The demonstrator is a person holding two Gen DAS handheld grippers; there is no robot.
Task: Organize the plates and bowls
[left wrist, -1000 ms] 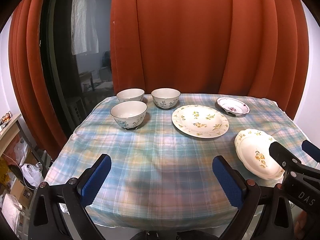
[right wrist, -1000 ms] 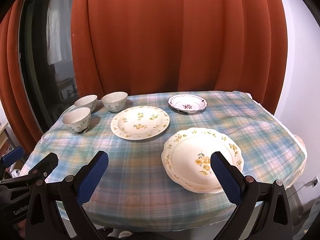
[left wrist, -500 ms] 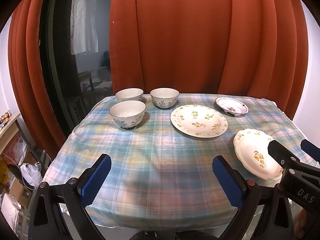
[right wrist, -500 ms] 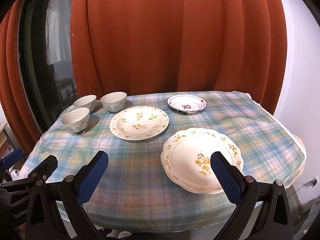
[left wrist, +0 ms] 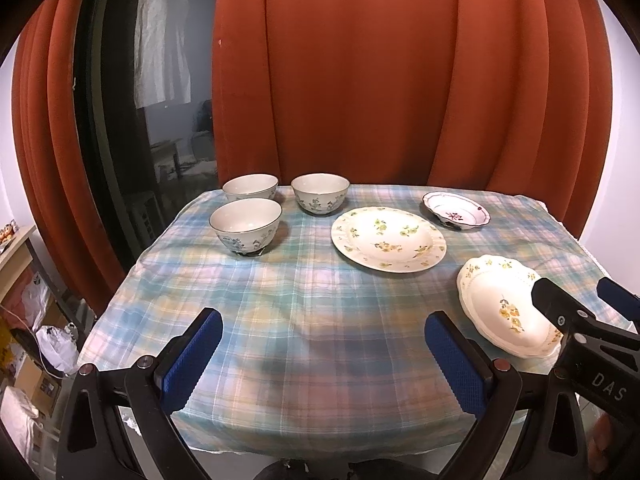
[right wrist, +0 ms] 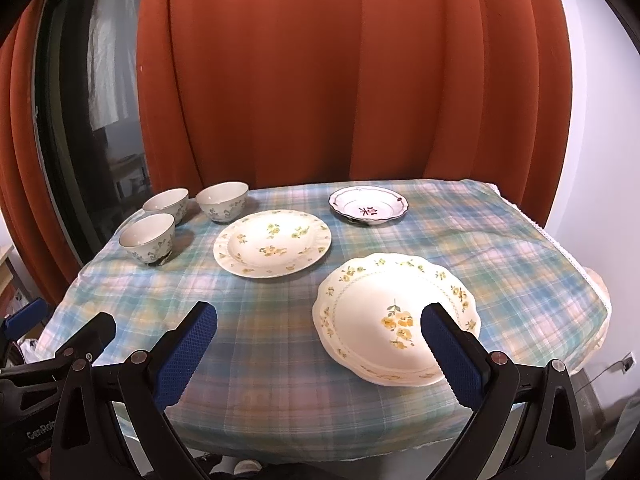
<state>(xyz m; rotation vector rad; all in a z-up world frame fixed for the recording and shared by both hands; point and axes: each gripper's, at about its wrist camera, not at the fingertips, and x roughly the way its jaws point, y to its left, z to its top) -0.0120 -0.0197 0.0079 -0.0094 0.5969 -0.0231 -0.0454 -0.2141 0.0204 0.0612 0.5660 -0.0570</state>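
Right wrist view: scalloped plate [right wrist: 396, 316] slightly nearer than before, both tongs [right wrist: 318, 344] wide open, empty.

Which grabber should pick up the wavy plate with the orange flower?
Probably the right gripper. The scalloped plate sits just ahead of its open fingers, while the left gripper faces bare tablecloth.

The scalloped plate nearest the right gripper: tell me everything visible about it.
The scalloped plate is cream, glossy, ceramic-looking, with a wavy rim, a ring of small yellow-and-green flowers and one yellow floral spray in its well. It lies flat and right side up on the plaid tablecloth, near the table's front right edge, apart from the other dishes. Layered edges at its near rim suggest a second plate beneath. The right gripper is open in front of it, not touching.
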